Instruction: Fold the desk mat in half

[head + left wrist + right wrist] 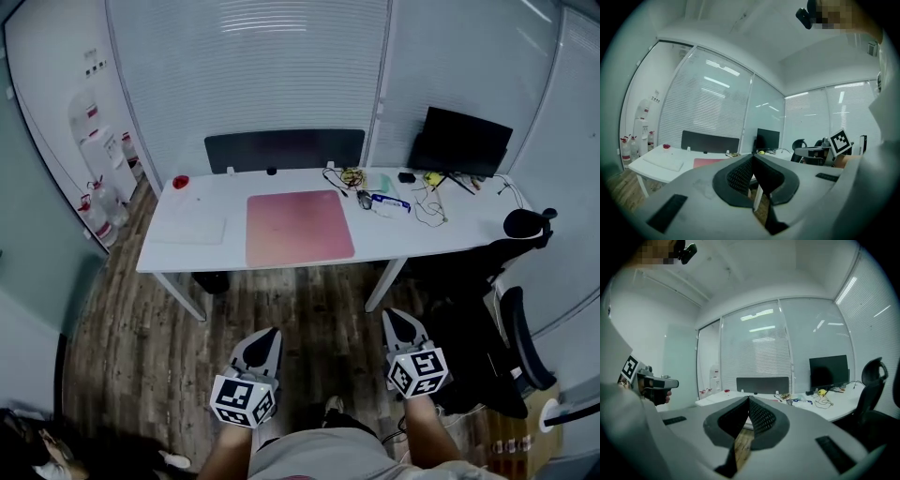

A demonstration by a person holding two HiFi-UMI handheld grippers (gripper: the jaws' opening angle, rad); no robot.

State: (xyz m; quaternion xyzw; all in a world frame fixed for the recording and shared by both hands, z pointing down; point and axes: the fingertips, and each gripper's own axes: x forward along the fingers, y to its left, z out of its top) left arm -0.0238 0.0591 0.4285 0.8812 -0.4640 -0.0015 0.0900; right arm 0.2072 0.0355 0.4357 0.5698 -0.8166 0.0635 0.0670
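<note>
While the pink desk mat (300,228) lies flat and unfolded at the middle of the white surface (398,239), the left claw (265,336) and the right claw (401,321) hang over the wooden floor (300,295), well apart from that surface; slatted blinds (248,75) close off the room behind it; a dark monitor (461,141) stands at its far right corner. Each claw's jaws are pressed together at the tips, gripping nothing.
</note>
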